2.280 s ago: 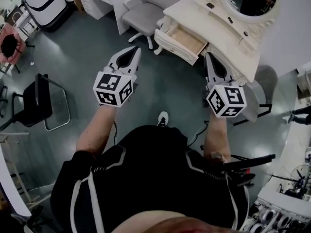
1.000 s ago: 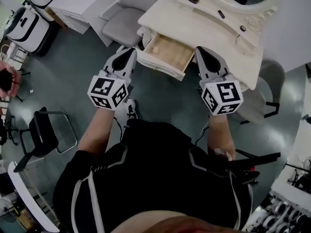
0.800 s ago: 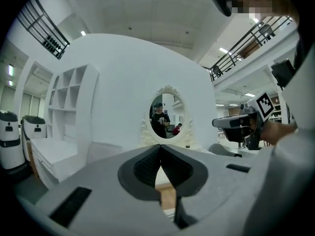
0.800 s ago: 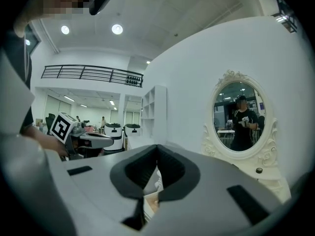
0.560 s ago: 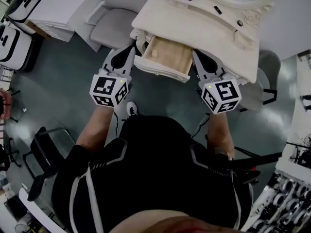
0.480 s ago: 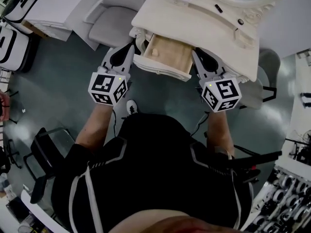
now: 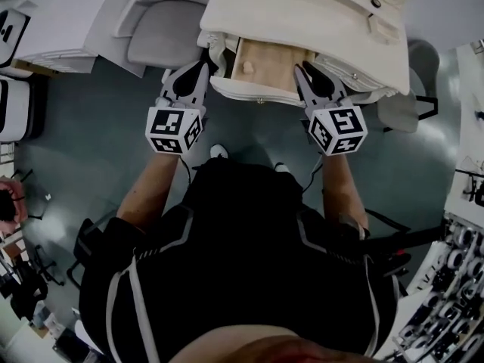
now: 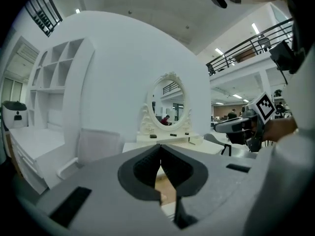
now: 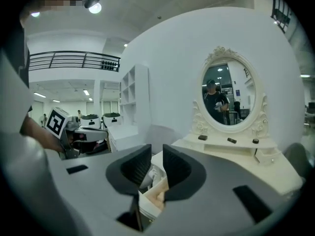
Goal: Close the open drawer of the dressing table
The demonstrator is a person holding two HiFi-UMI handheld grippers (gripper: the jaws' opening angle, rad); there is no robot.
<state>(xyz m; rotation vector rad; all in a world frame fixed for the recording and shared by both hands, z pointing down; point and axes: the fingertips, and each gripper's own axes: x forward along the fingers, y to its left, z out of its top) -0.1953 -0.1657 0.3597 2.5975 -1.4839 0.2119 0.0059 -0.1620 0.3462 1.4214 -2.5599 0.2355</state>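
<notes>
The cream dressing table (image 7: pixel 302 17) stands at the top of the head view, and its drawer (image 7: pixel 266 60) is pulled out, showing a wooden inside. My left gripper (image 7: pixel 206 57) is at the drawer's front left corner with its jaws shut and empty; the left gripper view shows its tips (image 8: pixel 159 146) meeting. My right gripper (image 7: pixel 300 68) is at the front right corner. Its jaws (image 9: pixel 157 149) are opening, with a narrow gap and nothing pressed between the pads. The drawer's corner (image 9: pixel 147 198) shows just beyond them. An oval mirror (image 9: pixel 228 95) rises at the table's back.
A grey chair (image 7: pixel 162 40) stands left of the table and another seat (image 7: pixel 397 110) at its right end. A white desk (image 7: pixel 53 21) fills the top left. Small dark items (image 7: pixel 376 3) lie on the tabletop. Shelves with gear (image 7: pixel 454 278) line the right edge.
The person has stepped up to the dressing table. Both grippers have come forward and down from in front of the drawer to its two front corners.
</notes>
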